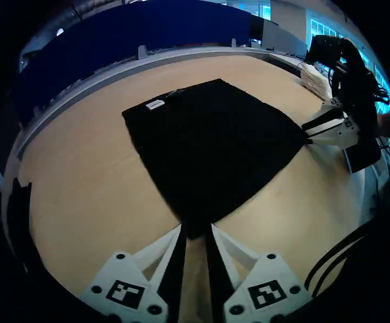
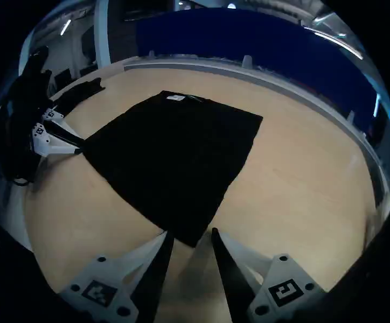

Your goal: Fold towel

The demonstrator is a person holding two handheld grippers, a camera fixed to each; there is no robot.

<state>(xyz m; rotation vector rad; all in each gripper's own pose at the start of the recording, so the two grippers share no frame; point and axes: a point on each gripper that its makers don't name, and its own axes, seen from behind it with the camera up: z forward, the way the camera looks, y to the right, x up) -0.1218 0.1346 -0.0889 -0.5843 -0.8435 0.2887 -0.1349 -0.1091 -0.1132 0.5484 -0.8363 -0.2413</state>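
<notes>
A black towel (image 1: 211,145) lies spread flat on a pale wooden table (image 1: 87,183), near its middle; it sits like a diamond in both views, one corner pointing at each camera; a small white label (image 1: 154,104) sits at its far edge.

In the left gripper view the left gripper (image 1: 196,229) is low over the table at the towel's nearest corner; its fingers stand narrow, and the black corner fills the gap between the tips, so both fingers meet the cloth and hold it; below the tips a strip of bare table shows between the fingers. Farther off, at the right, the right gripper (image 2: 190,232) reaches the towel's right-hand corner, its white body held by a dark-sleeved arm.

In the right gripper view the right gripper's fingers stand a little wider apart; the nearest towel corner lies between the tips, but whether they press on it I cannot tell. At the far left of this view the left gripper meets the towel's left-hand corner, its fingers drawn together there.

So the two grippers are at neighbouring corners of the towel, with one straight edge running between them; the rest of the cloth rests flat.

Behind the table runs a blue partition (image 1: 141,37); a pile of white cloth (image 1: 314,79) lies at the table's far right edge; black cables (image 1: 332,258) hang at the lower right.
</notes>
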